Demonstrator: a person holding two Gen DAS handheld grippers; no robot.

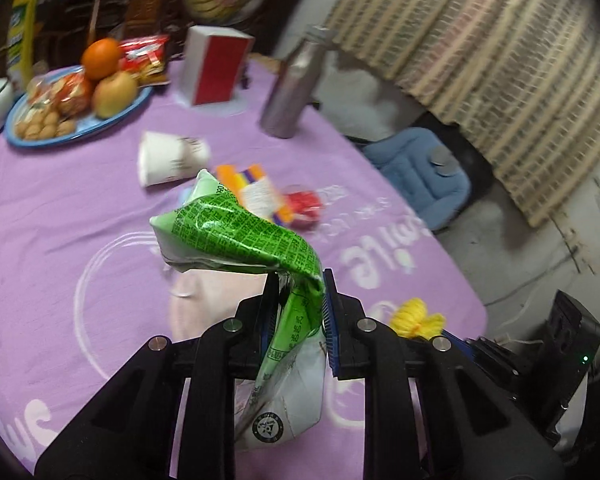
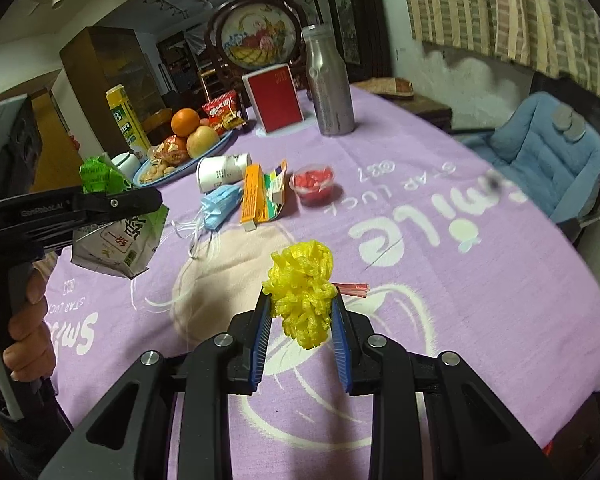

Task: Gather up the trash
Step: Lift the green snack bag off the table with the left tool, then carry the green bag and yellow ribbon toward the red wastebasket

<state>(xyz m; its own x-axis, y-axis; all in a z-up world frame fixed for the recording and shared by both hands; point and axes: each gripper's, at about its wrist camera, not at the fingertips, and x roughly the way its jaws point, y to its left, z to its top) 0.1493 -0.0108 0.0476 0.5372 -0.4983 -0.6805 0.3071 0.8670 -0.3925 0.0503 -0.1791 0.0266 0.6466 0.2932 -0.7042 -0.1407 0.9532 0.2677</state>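
Observation:
My left gripper (image 1: 298, 284) is shut on a crushed green and white carton (image 1: 236, 236), which hangs above the purple tablecloth (image 1: 60, 216). The right wrist view shows that carton (image 2: 116, 240) at the left, gripped from the side and lifted off the table. My right gripper (image 2: 300, 298) is shut on a yellow foam net (image 2: 302, 288), held above the cloth (image 2: 460, 300). On the table lie a tipped paper cup (image 2: 222, 171), a blue face mask (image 2: 219, 206), an orange box (image 2: 252, 193), a torn packet (image 2: 275, 190) and a red-filled plastic cup (image 2: 313, 184). A red strip (image 2: 354, 289) lies behind the net.
A blue plate (image 2: 216, 146) with fruit and snacks stands at the back left, beside a yellow carton (image 2: 126, 120). A red box (image 2: 276, 98) and a metal bottle (image 2: 328, 80) stand farther back. A blue cushioned chair (image 2: 540, 152) sits off the table's right edge. A hand (image 2: 28, 320) holds the left gripper's handle.

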